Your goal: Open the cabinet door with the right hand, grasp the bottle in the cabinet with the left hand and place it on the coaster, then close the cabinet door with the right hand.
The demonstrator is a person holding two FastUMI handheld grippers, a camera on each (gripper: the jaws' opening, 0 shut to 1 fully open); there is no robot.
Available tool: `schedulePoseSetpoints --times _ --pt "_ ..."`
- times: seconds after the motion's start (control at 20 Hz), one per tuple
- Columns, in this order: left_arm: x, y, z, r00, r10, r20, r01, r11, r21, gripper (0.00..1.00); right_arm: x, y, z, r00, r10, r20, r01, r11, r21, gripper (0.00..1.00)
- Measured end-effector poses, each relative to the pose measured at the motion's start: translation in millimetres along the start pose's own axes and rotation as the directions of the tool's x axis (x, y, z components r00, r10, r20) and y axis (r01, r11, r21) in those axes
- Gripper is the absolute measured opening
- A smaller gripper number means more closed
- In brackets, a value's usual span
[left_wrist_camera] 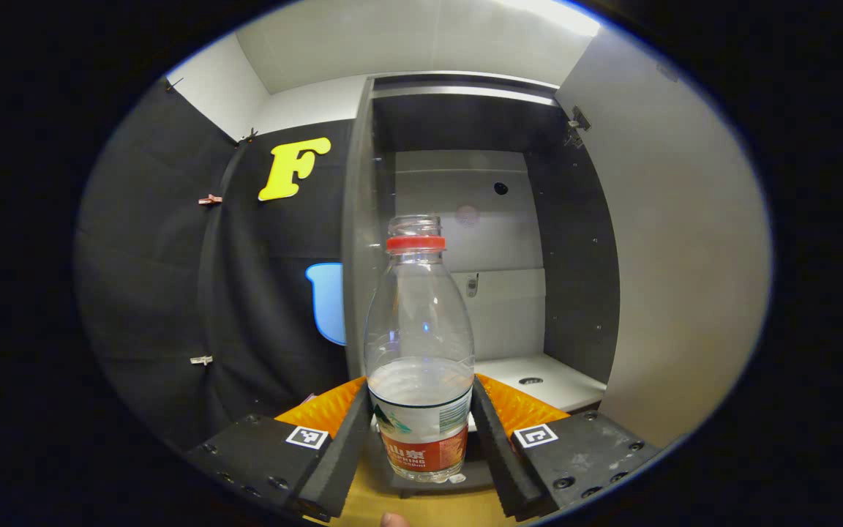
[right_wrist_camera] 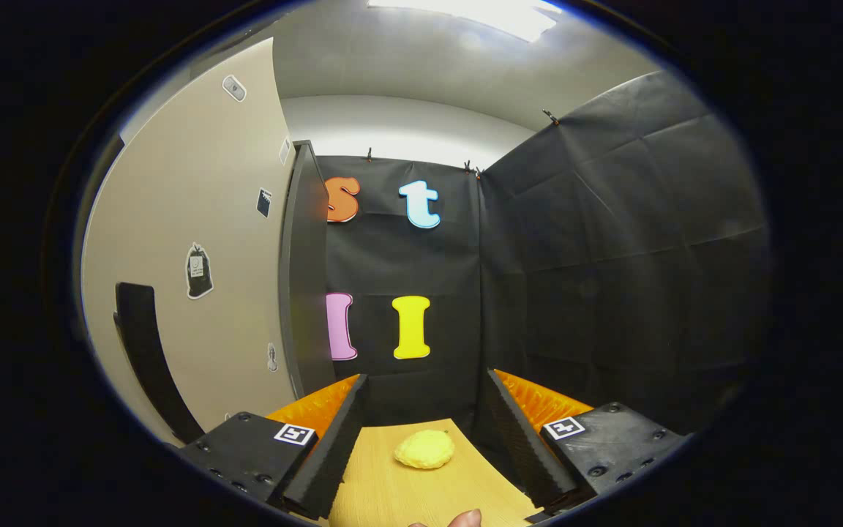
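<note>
A clear plastic bottle (left_wrist_camera: 419, 322) with a red neck ring, no cap and a little water stands upright between the fingers of my left gripper (left_wrist_camera: 420, 388), which press on both its sides. It is held in front of the open cabinet (left_wrist_camera: 465, 219), just outside it. Its base sits at or just above a dark flat piece (left_wrist_camera: 481, 479) on the wooden table, possibly the coaster; contact is unclear. The cabinet door (left_wrist_camera: 677, 256) is swung open on the right. In the right gripper view my right gripper (right_wrist_camera: 427, 380) is open and holds nothing, beside the open door (right_wrist_camera: 195, 241) and its black handle (right_wrist_camera: 147, 351).
A small yellow lumpy object (right_wrist_camera: 424, 449) lies on the wooden table (right_wrist_camera: 392, 498) between the right gripper's fingers. The cabinet's white shelf (left_wrist_camera: 538, 380) lies behind the bottle. Black cloth walls close in the booth on the left and right.
</note>
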State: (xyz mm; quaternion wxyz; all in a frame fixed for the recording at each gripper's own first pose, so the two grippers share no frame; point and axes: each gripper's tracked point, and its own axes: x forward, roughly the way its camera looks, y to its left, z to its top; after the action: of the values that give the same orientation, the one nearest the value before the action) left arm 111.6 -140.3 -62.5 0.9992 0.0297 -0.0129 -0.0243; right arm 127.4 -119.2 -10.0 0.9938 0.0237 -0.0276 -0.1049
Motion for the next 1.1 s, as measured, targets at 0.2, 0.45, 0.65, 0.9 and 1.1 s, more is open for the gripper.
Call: schedulePoseSetpoints --times 0.2,0.45,0.65,0.9,1.1 --pt "-41 13 -37 0.998 -0.059 -0.027 0.060 0.997 0.039 0.77 -8 0 9 0.999 -0.039 0.007 0.038 0.999 0.014 0.97" --pt "-83 33 -104 0.994 -0.079 -0.078 0.077 0.997 -0.031 0.77 -26 1 19 0.996 -0.087 0.025 0.088 0.995 -0.042 0.97" --pt "-109 47 -158 0.993 -0.080 -0.089 0.075 0.996 -0.057 0.78 -43 4 22 0.993 -0.116 0.038 0.119 0.988 -0.100 0.97" --pt "-120 56 -211 0.993 -0.101 -0.068 0.098 0.994 -0.047 0.78 -57 -4 14 0.987 -0.161 -0.023 0.158 0.983 -0.090 0.98" --pt "-118 68 -254 0.990 -0.110 -0.090 0.106 0.993 -0.050 0.79 -61 -3 20 0.981 -0.194 -0.012 0.191 0.975 -0.110 0.98"
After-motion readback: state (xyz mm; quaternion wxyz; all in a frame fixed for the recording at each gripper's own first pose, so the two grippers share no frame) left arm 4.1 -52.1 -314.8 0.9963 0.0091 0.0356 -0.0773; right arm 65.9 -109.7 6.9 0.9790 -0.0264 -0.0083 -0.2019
